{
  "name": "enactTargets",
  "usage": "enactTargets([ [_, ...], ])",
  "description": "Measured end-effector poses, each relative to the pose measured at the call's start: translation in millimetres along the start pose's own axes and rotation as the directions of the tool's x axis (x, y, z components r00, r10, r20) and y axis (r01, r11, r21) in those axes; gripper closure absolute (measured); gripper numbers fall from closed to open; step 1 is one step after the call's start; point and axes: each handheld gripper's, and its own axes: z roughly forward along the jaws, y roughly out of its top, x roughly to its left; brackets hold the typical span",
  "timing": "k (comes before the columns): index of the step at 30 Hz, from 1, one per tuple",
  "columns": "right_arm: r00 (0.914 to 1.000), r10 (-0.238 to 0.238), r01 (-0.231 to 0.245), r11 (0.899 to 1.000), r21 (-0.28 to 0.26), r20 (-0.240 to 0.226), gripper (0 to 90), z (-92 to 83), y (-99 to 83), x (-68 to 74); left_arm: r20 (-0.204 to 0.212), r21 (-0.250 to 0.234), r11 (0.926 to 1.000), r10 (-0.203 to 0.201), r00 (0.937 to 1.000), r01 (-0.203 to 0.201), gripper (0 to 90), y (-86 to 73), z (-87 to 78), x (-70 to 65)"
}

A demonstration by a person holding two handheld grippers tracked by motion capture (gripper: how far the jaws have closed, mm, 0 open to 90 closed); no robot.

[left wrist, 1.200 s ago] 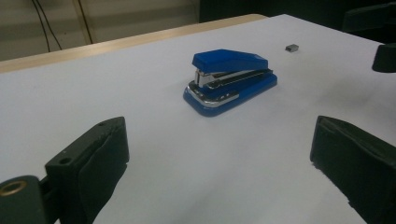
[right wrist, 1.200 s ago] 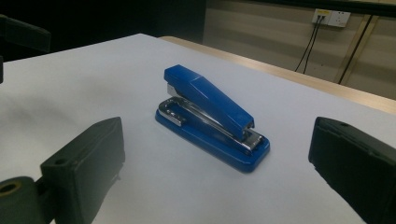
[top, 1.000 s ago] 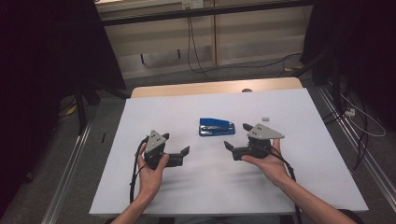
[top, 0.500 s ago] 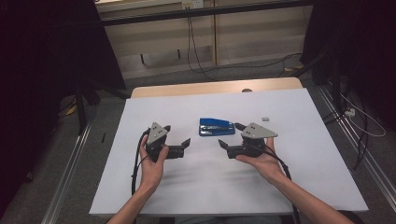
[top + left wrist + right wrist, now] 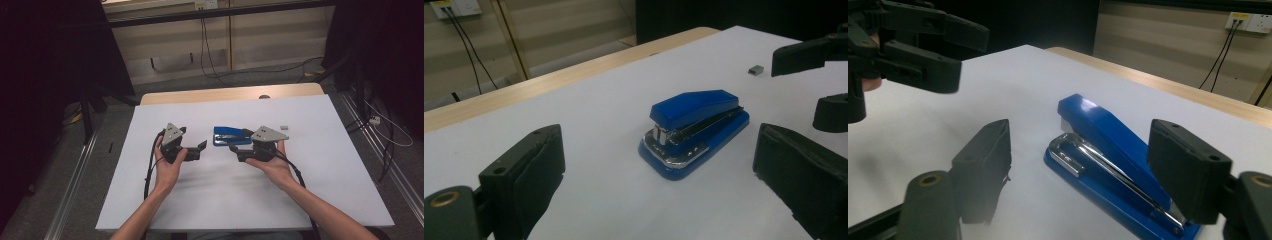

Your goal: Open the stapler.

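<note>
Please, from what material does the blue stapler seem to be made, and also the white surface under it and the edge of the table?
The stapler: glossy blue shell, probably plastic or painted metal; its magazine and front plate look like bright chrome metal, since they reflect light. The white surface: matte and flat, likely paper or a thin sheet. The table edge: pale brown, probably wood or laminate; no grain is clear enough to decide.

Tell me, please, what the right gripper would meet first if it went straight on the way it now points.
Probably the blue stapler: it lies between the right gripper's open jaws, just ahead. The jaws have just been closing, not yet touching it.
</note>
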Motion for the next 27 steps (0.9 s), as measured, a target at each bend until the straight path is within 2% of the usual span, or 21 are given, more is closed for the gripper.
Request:
enactTargets([
  [2,1.0000,-0.005,0.005,1.000,-0.008,0.004,27.5,3.5,3.2,-2.5,-0.004,-0.003,1.0000,-0.002,1.0000,0.002,6.1,2.3,5.6,0.1],
  [5,0.9999,0.004,-0.004,1.000,-0.019,0.011,28.8,7.0,6.6,-5.5,0.014,-0.011,0.9999,-0.005,0.9999,0.005,6.1,5.1,11.5,0.6],
  [6,0.9999,-0.001,0.001,1.000,-0.018,0.012,28.9,8.6,7.6,-5.8,0.013,-0.010,0.9999,0.003,0.9999,-0.003,6.2,7.0,15.1,1.9],
  [11,1.0000,-0.003,0.003,1.000,-0.025,0.009,33.2,14.4,10.6,-5.6,0.000,-0.013,0.9998,-0.013,0.9999,0.013,6.2,7.0,19.4,6.6],
  [12,0.9998,0.019,-0.019,0.999,-0.030,0.004,38.3,16.2,8.3,-5.3,0.000,-0.004,0.9999,-0.014,0.9999,0.014,5.7,5.9,19.6,6.3],
  [13,0.9998,0.019,-0.019,0.999,-0.030,0.004,38.3,16.2,8.3,-5.3,0.003,0.007,0.9999,-0.008,1.0000,0.008,5.7,4.9,19.7,6.1],
  [14,0.9997,0.025,-0.025,0.999,-0.021,-0.005,39.9,17.4,6.1,-4.9,-0.004,0.014,0.9999,0.007,1.0000,-0.007,5.1,4.3,19.6,5.1],
  [15,0.9999,-0.008,0.008,1.000,0.008,-0.008,38.4,20.6,3.1,-3.3,-0.003,0.016,0.9996,0.022,0.9998,-0.022,5.0,3.8,18.8,4.5],
  [17,0.9999,0.001,-0.001,1.000,0.009,-0.015,40.8,21.3,2.1,-3.4,0.000,0.008,0.9999,0.013,0.9999,-0.013,5.0,2.2,16.3,3.6],
  [21,0.9995,0.002,-0.002,1.000,0.021,-0.030,47.0,23.1,0.0,-4.6,0.011,0.026,0.9996,0.006,0.9999,-0.007,4.2,-0.6,15.1,4.3],
  [22,0.9995,-0.007,0.008,1.000,0.030,-0.030,52.7,23.4,-1.1,-5.8,0.009,0.030,0.9995,0.005,0.9999,-0.005,4.1,-1.0,15.1,4.6],
  [24,0.9995,-0.002,0.003,0.999,0.035,-0.031,55.7,23.7,-1.7,-6.5,0.010,0.032,0.9995,-0.001,0.9999,0.001,4.2,-2.1,16.3,5.2],
  [25,0.9990,0.002,0.000,0.999,0.041,-0.045,61.8,24.4,-2.8,-8.1,0.011,0.033,0.9994,-0.005,0.9999,0.004,4.3,-2.6,17.2,5.2],
  [27,0.9989,-0.001,0.004,0.999,0.046,-0.048,64.1,24.8,-3.2,-8.1,0.015,0.034,0.9993,-0.017,0.9997,0.016,4.4,-3.5,19.1,5.1],
])
